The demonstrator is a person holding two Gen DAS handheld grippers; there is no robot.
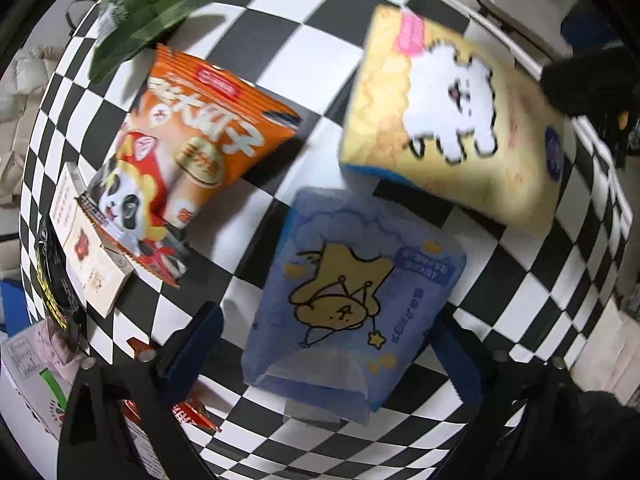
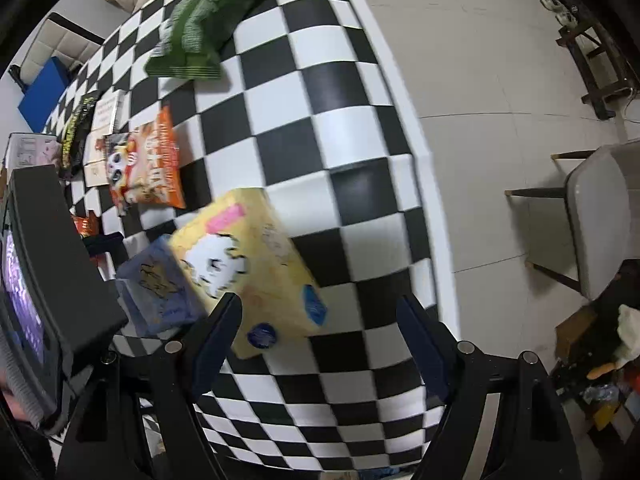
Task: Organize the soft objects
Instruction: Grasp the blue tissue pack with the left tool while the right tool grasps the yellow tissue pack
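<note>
I am holding my left gripper (image 1: 332, 344) wide open around the blue pack (image 1: 352, 300), pads clear, while my right gripper (image 2: 320, 344) is hanging open and empty just beside the yellow pack (image 2: 256, 272).

An indoor room with a domestic look, arranged as a tabletop work area. A table covered by a black-and-white checkered cloth (image 2: 320, 128) stands on a floor of large pale tiles (image 2: 480, 60). Beside the table is a grey upholstered chair (image 2: 596, 216) on thin dark legs; farther off stands a dark wooden stool or frame (image 2: 592, 52). A pale padded sofa or bench (image 2: 68, 40) lies past the far end of the table. A cluttered heap of mixed items (image 2: 600, 360) sits on the floor near the chair. Snack bags and tissue packs lie on the cloth, including a green bag (image 2: 200, 28).
</note>
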